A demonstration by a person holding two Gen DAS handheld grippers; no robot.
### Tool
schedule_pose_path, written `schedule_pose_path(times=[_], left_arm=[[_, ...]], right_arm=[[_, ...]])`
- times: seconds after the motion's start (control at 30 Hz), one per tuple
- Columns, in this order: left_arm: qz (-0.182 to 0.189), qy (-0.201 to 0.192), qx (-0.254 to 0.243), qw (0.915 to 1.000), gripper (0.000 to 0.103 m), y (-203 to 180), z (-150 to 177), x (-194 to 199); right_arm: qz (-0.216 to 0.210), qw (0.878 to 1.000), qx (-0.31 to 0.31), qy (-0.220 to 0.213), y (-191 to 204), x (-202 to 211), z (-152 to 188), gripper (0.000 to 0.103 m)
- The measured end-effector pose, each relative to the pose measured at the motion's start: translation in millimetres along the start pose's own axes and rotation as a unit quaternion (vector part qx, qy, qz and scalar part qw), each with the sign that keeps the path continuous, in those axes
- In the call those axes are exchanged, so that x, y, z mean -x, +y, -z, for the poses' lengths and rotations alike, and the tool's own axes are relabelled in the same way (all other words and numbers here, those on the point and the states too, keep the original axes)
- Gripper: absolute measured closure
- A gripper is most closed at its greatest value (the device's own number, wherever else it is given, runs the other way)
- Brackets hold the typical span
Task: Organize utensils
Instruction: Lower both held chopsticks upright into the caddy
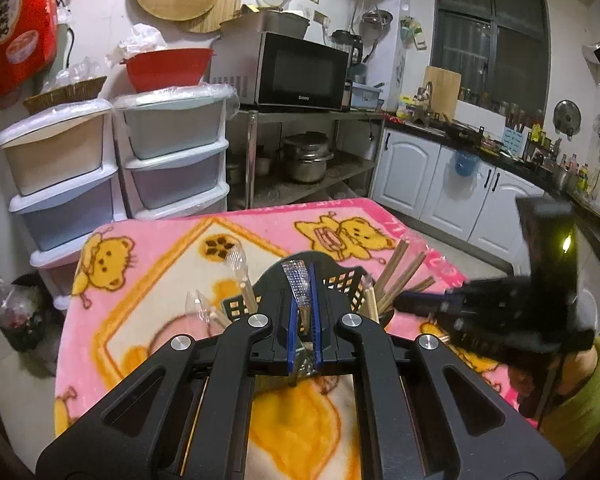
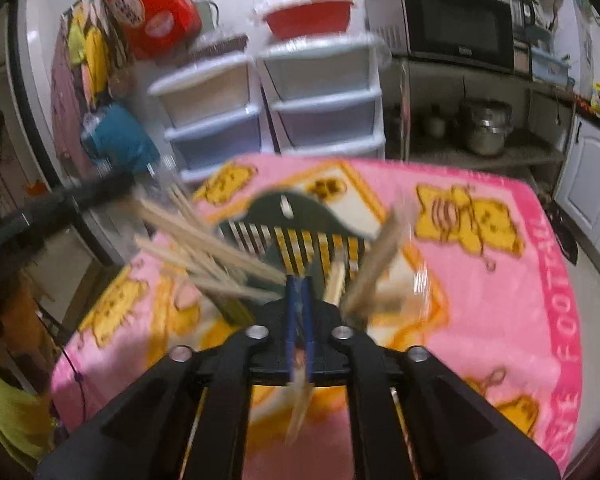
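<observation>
Over the pink cartoon blanket, the left gripper is clamped on a clear plastic utensil, held just above the black utensil basket. Wooden chopsticks lean inside the basket. The right gripper shows a narrow gap, a blurred wooden piece lying between its jaws.

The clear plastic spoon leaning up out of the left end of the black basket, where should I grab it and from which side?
Probably take the clear plastic spoon by its bowl end, coming down from above. Its handle goes down into the black basket behind the mesh wall, so only the top stands free, tilted away to the left. The left gripper is already shut on a clear utensil, so that goes in first.
</observation>
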State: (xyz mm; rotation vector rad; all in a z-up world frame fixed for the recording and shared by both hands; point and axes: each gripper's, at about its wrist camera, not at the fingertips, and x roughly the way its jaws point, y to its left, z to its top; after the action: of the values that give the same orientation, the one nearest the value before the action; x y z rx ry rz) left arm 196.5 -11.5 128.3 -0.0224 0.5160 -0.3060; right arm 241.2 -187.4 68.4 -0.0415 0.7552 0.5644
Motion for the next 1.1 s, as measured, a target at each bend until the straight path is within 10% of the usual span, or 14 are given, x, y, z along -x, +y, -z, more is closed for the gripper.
schedule_pose_path(times=[0.43,0.63,1.1], left_arm=[[0.002,0.023,-0.001,0.9997,0.1,-1,9,-18],[0.003,0.032,-0.001,0.9995,0.1,0,10,-25],[0.01,0.016,0.005,0.9998,0.1,-2,-16,-37]], right_arm=[[-0.01,0.998,-0.03,0.05,-12,-49,28,0.068],[-0.034,0.997,-0.04,0.053,-17,-56,27,0.093],[-0.017,0.989,0.003,-0.149,4,47,-60,0.097]])
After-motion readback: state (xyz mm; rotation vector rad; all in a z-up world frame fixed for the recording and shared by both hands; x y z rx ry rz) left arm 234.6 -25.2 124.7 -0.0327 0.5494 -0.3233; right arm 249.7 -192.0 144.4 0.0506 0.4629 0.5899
